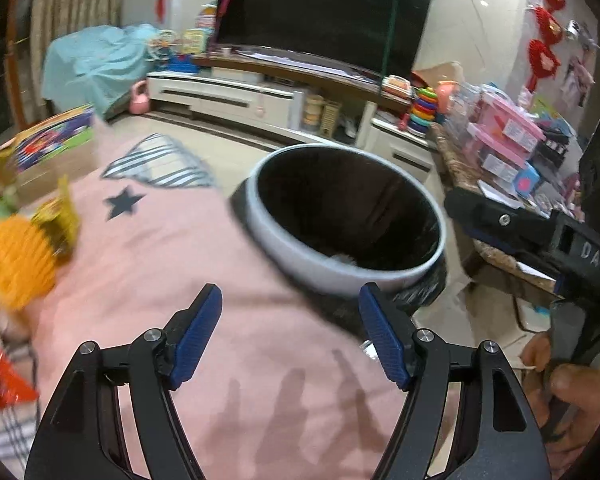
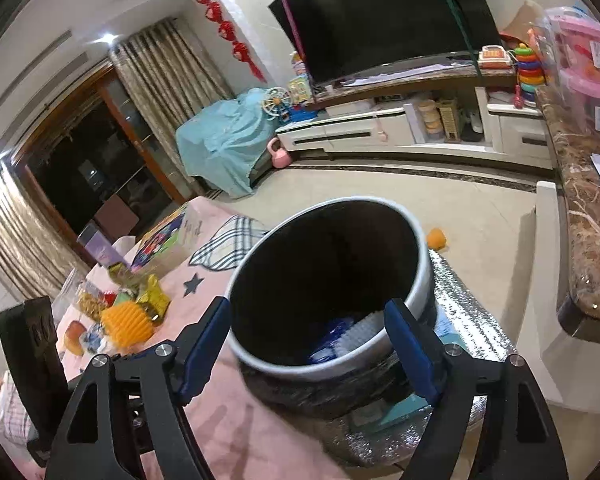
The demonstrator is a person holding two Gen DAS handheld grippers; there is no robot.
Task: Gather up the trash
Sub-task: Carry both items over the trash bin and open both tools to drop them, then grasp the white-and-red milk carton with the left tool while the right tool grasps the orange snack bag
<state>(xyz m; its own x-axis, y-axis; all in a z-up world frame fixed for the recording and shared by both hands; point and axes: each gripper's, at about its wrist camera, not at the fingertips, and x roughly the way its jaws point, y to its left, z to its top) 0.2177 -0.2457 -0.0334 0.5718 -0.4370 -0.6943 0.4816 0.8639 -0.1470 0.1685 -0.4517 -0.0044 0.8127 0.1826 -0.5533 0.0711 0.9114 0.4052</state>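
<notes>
A round grey-rimmed trash bin [image 1: 300, 264] with a black liner stands just past the edge of the pink-covered table [image 1: 172, 280]. In the right wrist view the bin [image 2: 416, 276] holds blue and white trash [image 2: 340, 340]. My left gripper [image 1: 290, 336] is open and empty over the table, close to the bin. My right gripper [image 2: 306, 344] is open and empty, right above the bin's near rim. It also shows in the left wrist view [image 1: 540, 236] at the right, hand-held. Loose trash lies at the table's left: a yellow wrapper [image 1: 58, 216], an orange ribbed item [image 1: 16, 260] and a red wrapper [image 1: 0, 380].
A colourful box [image 1: 56, 140] sits at the table's far left. A marble counter [image 2: 584, 216] with pink boxes stands on the right. A silver foil mat [image 2: 464, 320] lies under the bin. A TV [image 1: 324, 8] and its stand are behind.
</notes>
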